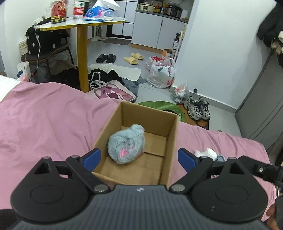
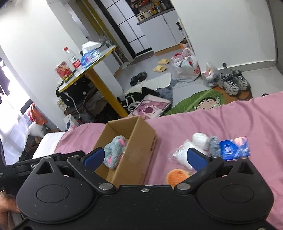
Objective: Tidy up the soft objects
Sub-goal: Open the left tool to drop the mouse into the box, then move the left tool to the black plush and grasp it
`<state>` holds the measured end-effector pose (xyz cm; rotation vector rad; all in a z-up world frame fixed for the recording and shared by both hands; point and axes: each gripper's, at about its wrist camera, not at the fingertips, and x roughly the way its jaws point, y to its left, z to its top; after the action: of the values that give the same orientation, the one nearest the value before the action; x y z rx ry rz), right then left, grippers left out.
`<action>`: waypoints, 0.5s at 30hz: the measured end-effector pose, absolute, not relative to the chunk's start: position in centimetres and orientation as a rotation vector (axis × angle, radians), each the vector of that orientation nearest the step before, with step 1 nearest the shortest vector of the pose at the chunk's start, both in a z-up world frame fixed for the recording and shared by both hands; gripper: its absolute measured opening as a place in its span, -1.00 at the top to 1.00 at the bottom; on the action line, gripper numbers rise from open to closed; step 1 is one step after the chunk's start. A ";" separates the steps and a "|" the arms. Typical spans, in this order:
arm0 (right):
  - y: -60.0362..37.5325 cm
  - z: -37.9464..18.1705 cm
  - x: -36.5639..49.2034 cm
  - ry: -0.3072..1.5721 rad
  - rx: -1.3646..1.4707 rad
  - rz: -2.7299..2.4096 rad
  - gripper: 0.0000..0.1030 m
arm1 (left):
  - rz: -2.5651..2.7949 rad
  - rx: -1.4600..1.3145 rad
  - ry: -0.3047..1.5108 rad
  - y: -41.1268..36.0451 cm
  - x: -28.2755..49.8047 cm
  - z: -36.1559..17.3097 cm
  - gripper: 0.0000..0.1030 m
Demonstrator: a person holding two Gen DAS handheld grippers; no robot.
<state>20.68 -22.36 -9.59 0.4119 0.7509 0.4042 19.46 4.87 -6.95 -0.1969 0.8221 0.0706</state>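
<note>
A fluffy grey plush toy [image 1: 126, 144] with pink patches lies inside an open cardboard box [image 1: 172, 139], on the box floor toward its left wall. The box sits on a bed covered with a pink sheet [image 1: 44, 120], near the bed's far edge.

The left claw [image 1: 139, 157] hovers above the near end of the box, its blue-padded fingers [image 1: 92, 158] spread wide, one on each side of the box opening. Nothing is between them and they touch nothing.

The right claw [image 2: 145, 157] is also spread wide and empty, over the near right side of the box. In the right wrist view the box is to the left, and more soft things lie on the sheet to its right: a white fluffy item [image 2: 199, 140] touching a small grey furry piece [image 2: 214, 146], crumpled clear plastic [image 2: 178, 154] beside them, and a round orange object [image 2: 176, 177] nearer, partly hidden by the claw. A blue packet [image 2: 235, 146] lies just right of the grey piece.

Beyond the bed, the floor is cluttered: a pink cartoon-print bag [image 1: 113, 92], a green leaf-shaped rug [image 2: 199, 100], grey sneakers [image 1: 197, 108], full plastic bags [image 1: 161, 73], and black and yellow slippers. A round table [image 1: 83, 23] with a yellow leg stands far left, holding a water bottle [image 1: 78, 9] and packets.
</note>
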 end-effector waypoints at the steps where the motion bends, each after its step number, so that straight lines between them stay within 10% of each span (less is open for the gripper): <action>1: -22.9 -9.6 20.6 0.746 0.419 0.402 -0.96 | 0.071 -0.189 0.820 4.4 19.3 -6.8 -0.81; 15: -29.2 -9.8 19.1 0.737 0.434 0.373 -1.00 | 0.121 -0.147 0.779 -1.2 17.8 -5.3 -1.00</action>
<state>19.06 -29.17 -9.79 0.4339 0.7375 0.3733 17.78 -1.19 -5.26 -0.1473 0.7792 0.1207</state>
